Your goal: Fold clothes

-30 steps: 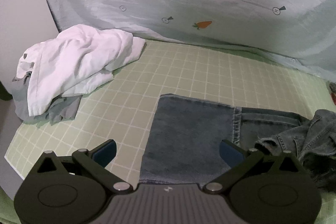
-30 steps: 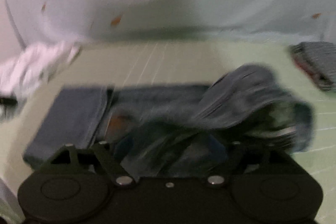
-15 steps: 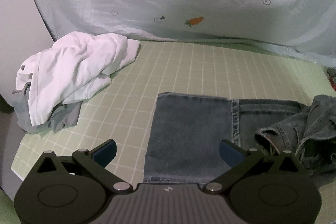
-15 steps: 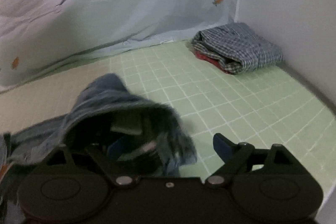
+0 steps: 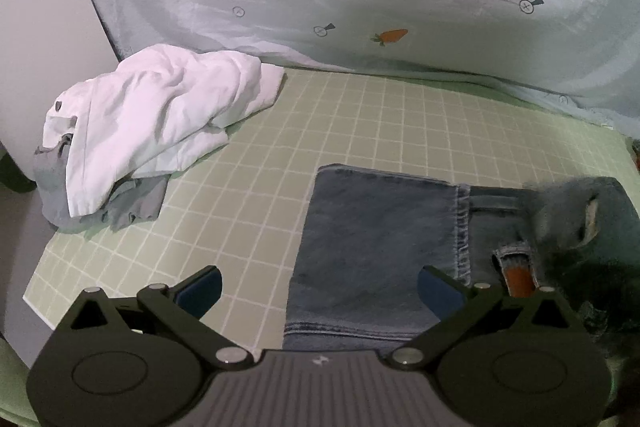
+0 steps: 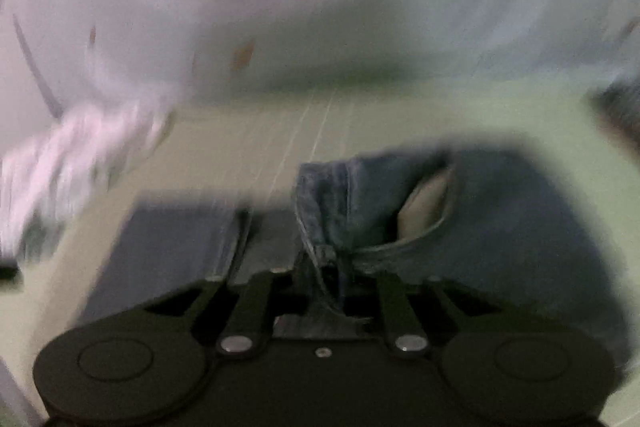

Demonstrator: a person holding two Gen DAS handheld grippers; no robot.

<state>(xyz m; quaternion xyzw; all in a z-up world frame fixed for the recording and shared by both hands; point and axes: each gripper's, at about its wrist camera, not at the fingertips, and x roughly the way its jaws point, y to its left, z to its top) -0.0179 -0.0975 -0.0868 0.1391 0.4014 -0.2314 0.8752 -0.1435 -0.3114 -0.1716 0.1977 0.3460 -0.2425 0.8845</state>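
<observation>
Right wrist view: a fold of the jeans is pinched by the just-closed jaws of the right gripper, while the left gripper jaws are spread wide over the jeans at 6 o'clock on the checked mat.

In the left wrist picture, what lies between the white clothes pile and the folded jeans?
Nothing: in the left wrist view only bare green checked mat separates the white clothes pile from the folded jeans.

The right gripper jaws have just closed on the jeans (view blurred).
</observation>
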